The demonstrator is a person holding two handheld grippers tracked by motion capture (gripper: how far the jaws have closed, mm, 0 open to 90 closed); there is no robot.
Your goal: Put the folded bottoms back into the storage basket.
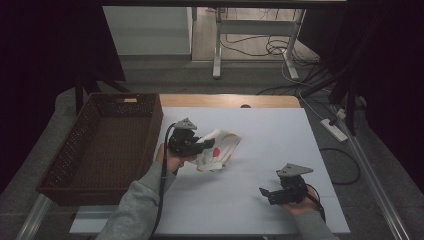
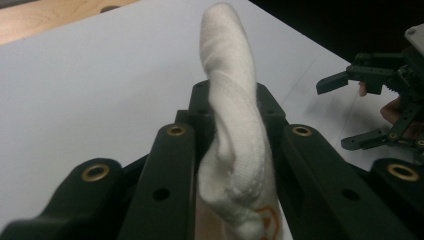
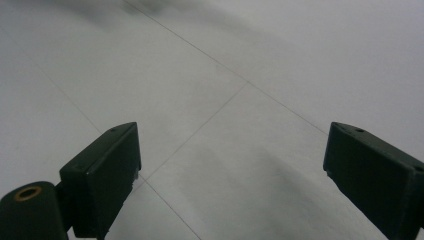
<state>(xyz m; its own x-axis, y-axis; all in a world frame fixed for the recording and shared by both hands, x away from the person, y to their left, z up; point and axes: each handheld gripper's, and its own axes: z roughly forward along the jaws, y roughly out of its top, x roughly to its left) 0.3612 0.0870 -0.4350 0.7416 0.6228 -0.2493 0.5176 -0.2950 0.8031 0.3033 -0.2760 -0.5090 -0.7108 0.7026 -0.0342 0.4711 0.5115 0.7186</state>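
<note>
The left gripper [image 1: 206, 145] is clamped on a white sock [image 1: 218, 149], lifted near the table's [image 1: 280, 130] left edge beside the brown basket [image 1: 75, 165]. The right gripper [image 1: 266, 194], jaws apart, idles near the front edge. Advice: keep the clamp firm and clear the basket's rim before letting go.

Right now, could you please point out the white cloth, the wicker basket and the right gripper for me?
white cloth [image 2: 227, 105]: left gripper view, on its bunched fold between the jaws.
wicker basket [image 1: 150, 122]: high view, on its right wall.
right gripper [image 1: 266, 195]: high view, between its open fingertips.
</note>
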